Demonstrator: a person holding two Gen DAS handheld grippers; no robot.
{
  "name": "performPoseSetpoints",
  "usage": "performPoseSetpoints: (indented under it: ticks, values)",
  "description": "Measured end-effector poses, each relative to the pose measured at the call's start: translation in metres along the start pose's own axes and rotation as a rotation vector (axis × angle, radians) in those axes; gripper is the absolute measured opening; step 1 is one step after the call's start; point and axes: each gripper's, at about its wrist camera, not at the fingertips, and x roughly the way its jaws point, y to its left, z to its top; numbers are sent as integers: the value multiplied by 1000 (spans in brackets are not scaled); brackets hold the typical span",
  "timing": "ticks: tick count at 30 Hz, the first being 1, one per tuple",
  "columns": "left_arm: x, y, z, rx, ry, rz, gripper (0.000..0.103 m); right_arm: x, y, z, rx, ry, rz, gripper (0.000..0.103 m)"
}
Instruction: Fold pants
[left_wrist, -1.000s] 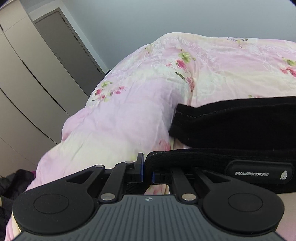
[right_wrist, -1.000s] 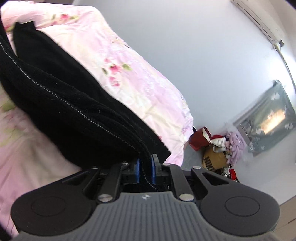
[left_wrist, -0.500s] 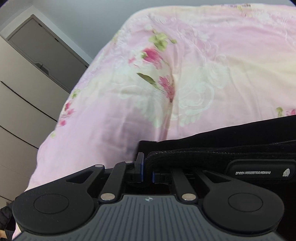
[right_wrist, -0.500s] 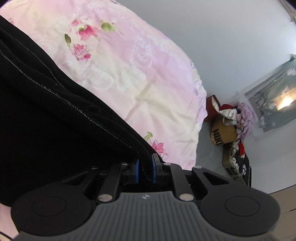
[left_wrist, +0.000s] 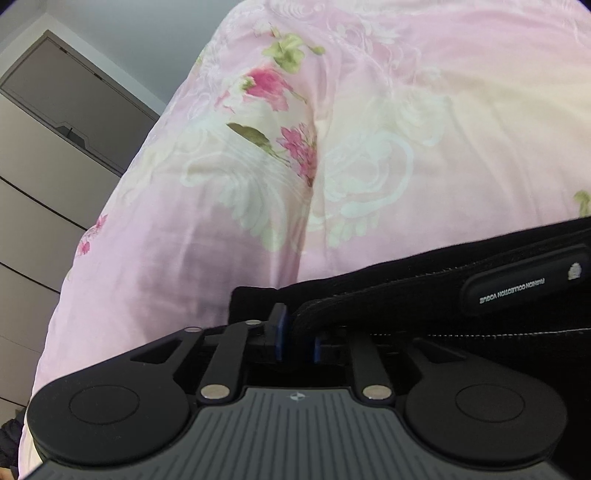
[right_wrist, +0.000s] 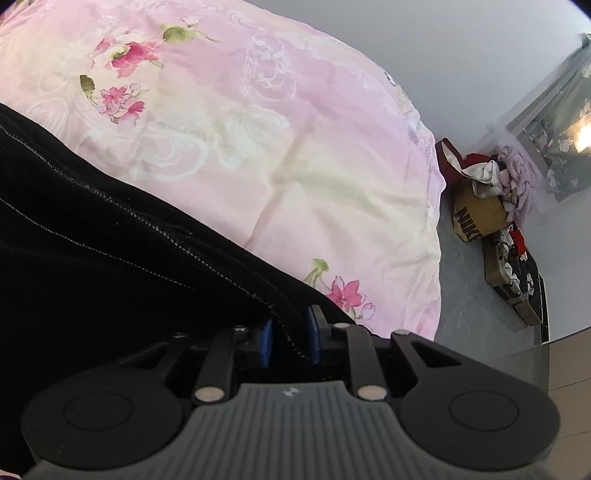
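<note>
The black pants (left_wrist: 424, 295) lie low over a pink floral quilt (left_wrist: 369, 147). Their waistband carries a black label (left_wrist: 524, 286) with white lettering. My left gripper (left_wrist: 297, 338) is shut on the waistband edge, with black fabric between its blue pads. In the right wrist view the pants (right_wrist: 92, 258) fill the left side, with white stitching along a seam. My right gripper (right_wrist: 288, 341) is shut on that seamed edge, just above the quilt (right_wrist: 277, 129).
A grey wardrobe with panel doors (left_wrist: 48, 147) stands left of the bed. On the floor to the right of the bed sit a brown Nike box (right_wrist: 476, 218), a pile of clothes (right_wrist: 498, 173) and a low box of small items (right_wrist: 513, 288).
Both grippers have carried the pants edge forward and down toward the quilt. The quilt now fills both views and the lower layer of pants is mostly out of sight.
</note>
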Motion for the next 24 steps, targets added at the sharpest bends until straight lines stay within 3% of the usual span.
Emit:
performPoseSetpoints:
  ticks: [2,4,5,6,7,8,11,15,17,21,24]
  values:
    - [-15,14,1,-47,-17,-42,69,-10,-6,3,37,-5,15,20]
    - [-36,22,-2,-68,-66,-53,72,-22,-11,5,76,-10,32,23]
    - [-47,23,-3,-62,-88,-65,72,-27,-12,5,84,-14,32,30]
    - [-57,24,-4,-53,-102,-83,72,-33,-12,5,94,-25,15,40]
    - [-67,23,-6,-44,-115,-103,72,-40,-15,5,125,-43,-11,67]
    - [-76,20,-8,-34,-129,-119,72,-48,-20,5,169,-69,-11,74]
    - [-102,9,-14,-29,-163,-185,72,-68,-43,4,314,-91,35,74]
    - [-125,-18,-32,-10,-177,-328,72,-83,-61,-12,339,-51,-6,74]
    - [-133,-37,-44,17,-177,-388,72,-85,-73,-31,384,-42,16,74]
    - [-134,-73,-63,50,-165,-435,72,-71,-98,-72,503,-22,47,74]
    - [-126,-89,-70,39,-139,-452,71,-51,-114,-98,641,-24,126,73]
